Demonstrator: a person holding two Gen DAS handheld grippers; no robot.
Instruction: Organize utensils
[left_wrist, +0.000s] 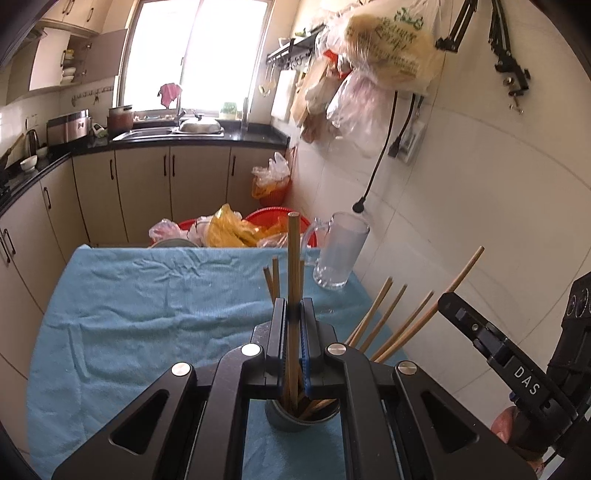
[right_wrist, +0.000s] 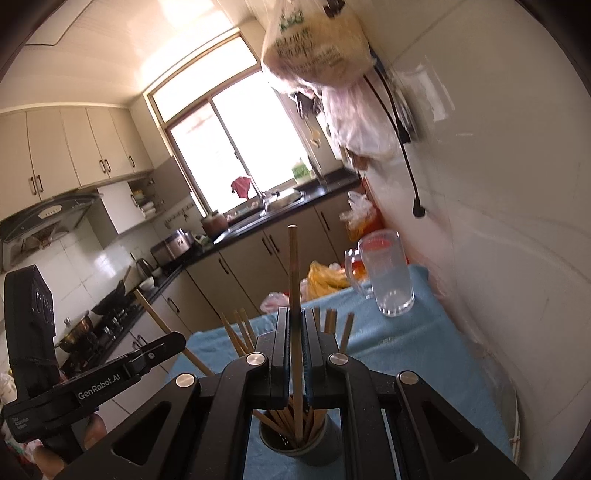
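Observation:
My left gripper (left_wrist: 293, 308) is shut on a wooden chopstick (left_wrist: 293, 258) that stands upright, its lower end down inside the grey cup (left_wrist: 295, 421). Several other chopsticks (left_wrist: 384, 314) lean out of that cup. My right gripper (right_wrist: 295, 317) is shut on another upright chopstick (right_wrist: 293, 266), whose lower end also reaches into the grey cup (right_wrist: 314, 450) among several sticks. Each gripper shows in the other's view: the right gripper (left_wrist: 443, 301) at the right edge, the left gripper (right_wrist: 173, 338) at the lower left.
The cup stands on a blue cloth (left_wrist: 147, 295) over the table. A glass mug (left_wrist: 341, 251) (right_wrist: 388, 273) sits at the far right corner by the tiled wall. Red basins with plastic bags (left_wrist: 258, 225) lie beyond the table. Bags hang on the wall above.

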